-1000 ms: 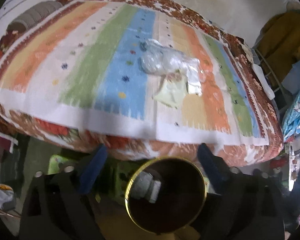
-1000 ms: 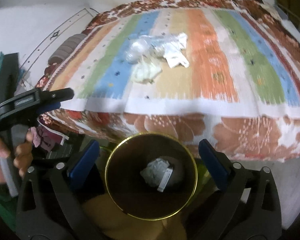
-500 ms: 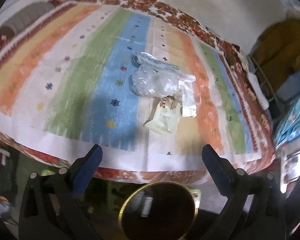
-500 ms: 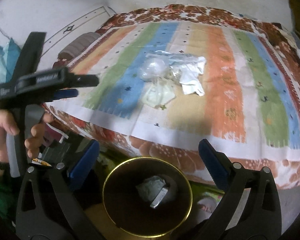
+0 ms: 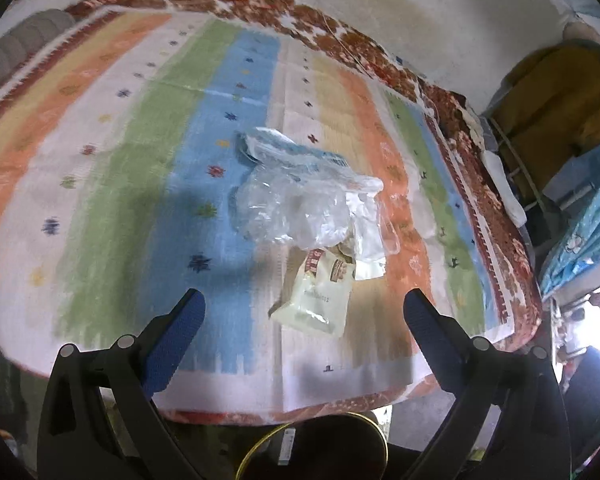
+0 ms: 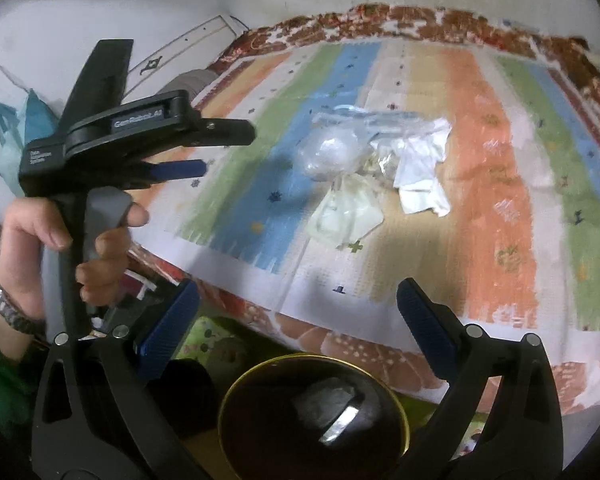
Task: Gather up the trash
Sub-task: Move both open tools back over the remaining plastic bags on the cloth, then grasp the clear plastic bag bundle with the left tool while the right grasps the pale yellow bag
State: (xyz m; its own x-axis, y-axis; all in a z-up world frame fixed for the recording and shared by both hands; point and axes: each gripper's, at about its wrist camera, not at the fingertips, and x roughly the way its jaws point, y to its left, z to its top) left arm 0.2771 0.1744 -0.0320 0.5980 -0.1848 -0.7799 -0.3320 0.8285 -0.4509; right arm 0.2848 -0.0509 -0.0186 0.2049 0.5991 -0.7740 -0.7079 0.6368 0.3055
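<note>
Trash pile (image 5: pixel 312 216) on striped bedspread (image 5: pixel 112 168) — both claws gape, empty.

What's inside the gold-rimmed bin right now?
In the bin, the right wrist view shows one crumpled grey-white wrapper with a shiny strip at the bottom. The right gripper's frame hides the bin's near side.

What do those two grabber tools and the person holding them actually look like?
Both are black plastic clamp-like tools. The left gripper and right gripper each have two angled black fingers faced with blue textured pads and dotted with silver rivets. Seen from the side, the left one has a pistol handle with a grey trigger and white lettering on its body. The hand holding it wears a metal wristband and a green sleeve.
</note>
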